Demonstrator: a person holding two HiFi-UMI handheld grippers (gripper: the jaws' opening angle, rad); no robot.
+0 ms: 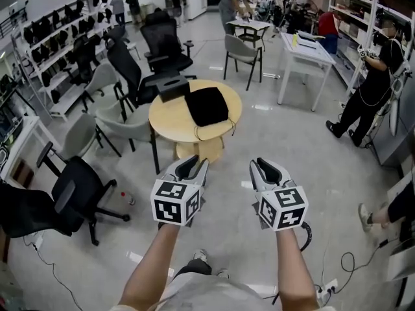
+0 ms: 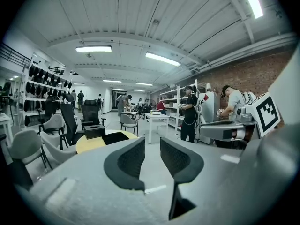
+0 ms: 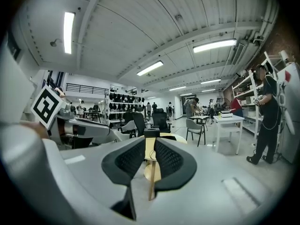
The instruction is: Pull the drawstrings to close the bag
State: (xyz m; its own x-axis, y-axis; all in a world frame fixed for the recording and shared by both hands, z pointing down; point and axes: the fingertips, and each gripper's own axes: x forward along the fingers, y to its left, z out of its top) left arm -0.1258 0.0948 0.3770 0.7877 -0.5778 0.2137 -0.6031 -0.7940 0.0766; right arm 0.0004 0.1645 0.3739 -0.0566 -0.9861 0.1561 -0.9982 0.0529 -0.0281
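A black drawstring bag (image 1: 207, 105) lies on a round yellow table (image 1: 170, 118), and its thin cords (image 1: 220, 127) trail toward the table's near edge. Both grippers hang in the air well short of the table, side by side over the floor. My left gripper (image 1: 194, 162) stands open, with nothing between its jaws. My right gripper (image 1: 262, 164) is open by a narrower gap and also holds nothing. The left gripper view has the bag (image 2: 115, 137) far off to the left of the jaws. In the right gripper view the table (image 3: 151, 150) shows through the gap.
A black box (image 1: 174, 88) sits on the table behind the bag. Black office chairs (image 1: 133, 70) (image 1: 71, 193) and a grey chair (image 1: 126, 125) crowd the table's left side. White tables (image 1: 308, 50) and a person (image 1: 373, 76) are at the right. Cables (image 1: 350, 264) lie on the floor.
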